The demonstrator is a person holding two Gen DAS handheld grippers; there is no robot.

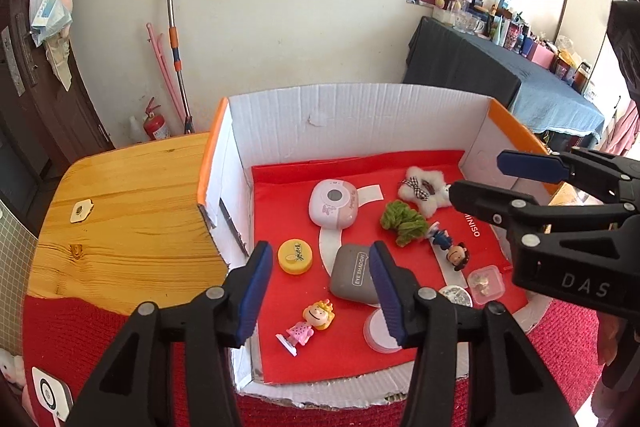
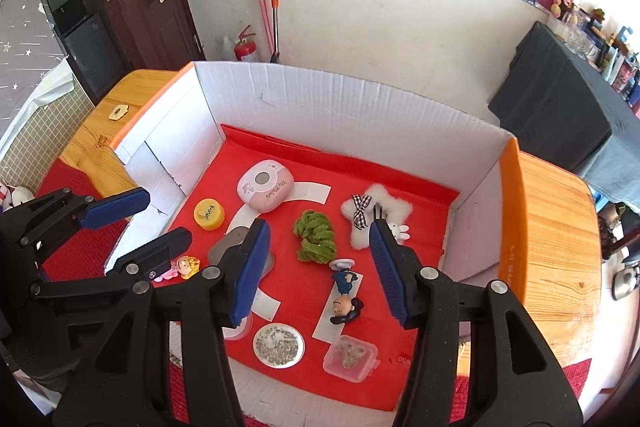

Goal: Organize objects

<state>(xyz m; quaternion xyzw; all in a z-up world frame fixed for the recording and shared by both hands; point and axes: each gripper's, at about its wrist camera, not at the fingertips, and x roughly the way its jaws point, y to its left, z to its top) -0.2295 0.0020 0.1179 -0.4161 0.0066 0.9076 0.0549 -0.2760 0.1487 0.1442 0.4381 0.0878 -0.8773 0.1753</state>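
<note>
Mostly done, by the look of it: both grippers hang above a white cardboard box (image 2: pixel 360 107) w/ a red liner, and nothing is held; left gripper (image 1: pixel 318 291) has jaws apart w/ only air between them; right gripper (image 2: pixel 320 267) likewise apart and empty.

Inside the box, lying separate on the liner: pink case (image 2: pixel 265 189) near the back; yellow lid (image 2: pixel 209 213) to its left; grey eyeshadow box (image 1: pixel 354 279) in the middle; green yarn bundle (image 2: pixel 315 235); white fluffy star (image 2: pixel 374 217); dark-haired figurine (image 2: pixel 345 293) on its side; blonde figurine (image 1: pixel 308 323) at front left; round glitter pot (image 2: pixel 279 345) and small clear tub (image 2: pixel 351 357) at front.

Wooden table (image 2: pixel 560 227) outside the box shows no loose item left to collect; whether further sorting is wanted, cannot tell.
</note>
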